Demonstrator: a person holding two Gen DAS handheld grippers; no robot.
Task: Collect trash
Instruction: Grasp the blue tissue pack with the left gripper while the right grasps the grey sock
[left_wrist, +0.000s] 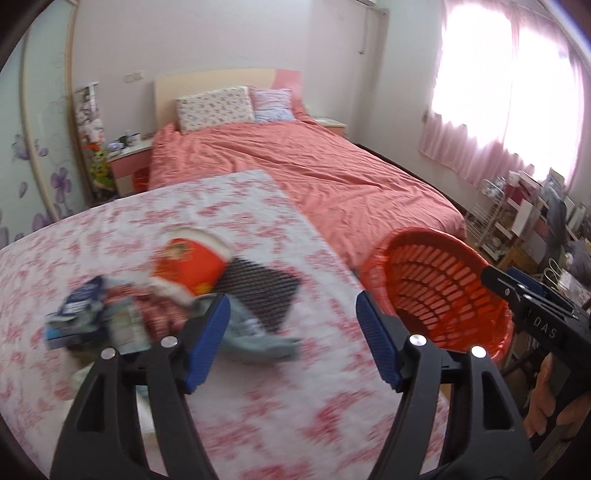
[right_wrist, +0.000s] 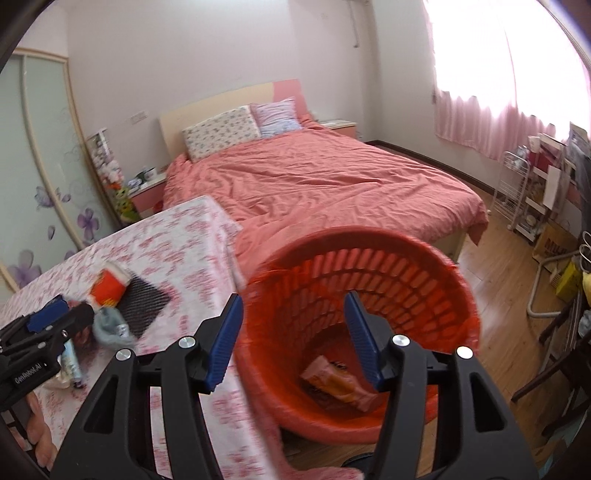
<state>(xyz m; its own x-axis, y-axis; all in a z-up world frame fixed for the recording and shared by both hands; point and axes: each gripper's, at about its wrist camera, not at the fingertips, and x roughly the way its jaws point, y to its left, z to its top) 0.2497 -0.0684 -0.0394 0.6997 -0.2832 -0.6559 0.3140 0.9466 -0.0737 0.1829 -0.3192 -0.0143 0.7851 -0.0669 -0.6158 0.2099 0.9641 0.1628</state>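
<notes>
Left gripper (left_wrist: 293, 339) spread wide above table (left_wrist: 110, 229), empty. Trash pile (left_wrist: 155, 299) at its 10 o'clock: red cup (left_wrist: 188, 266), wrappers, grey rag (left_wrist: 258, 339), dark mat (left_wrist: 262, 291). Right gripper (right_wrist: 293, 341) spread, empty, over red basket (right_wrist: 369, 258); orange wrapper (right_wrist: 340, 384) inside.

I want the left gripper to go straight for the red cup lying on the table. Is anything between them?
Nothing visible blocks it. The left gripper is open above the table, and the red cup lies ahead and slightly left. A grey cloth and wrappers lie beside the cup, nearer the fingers, low on the table.
</notes>
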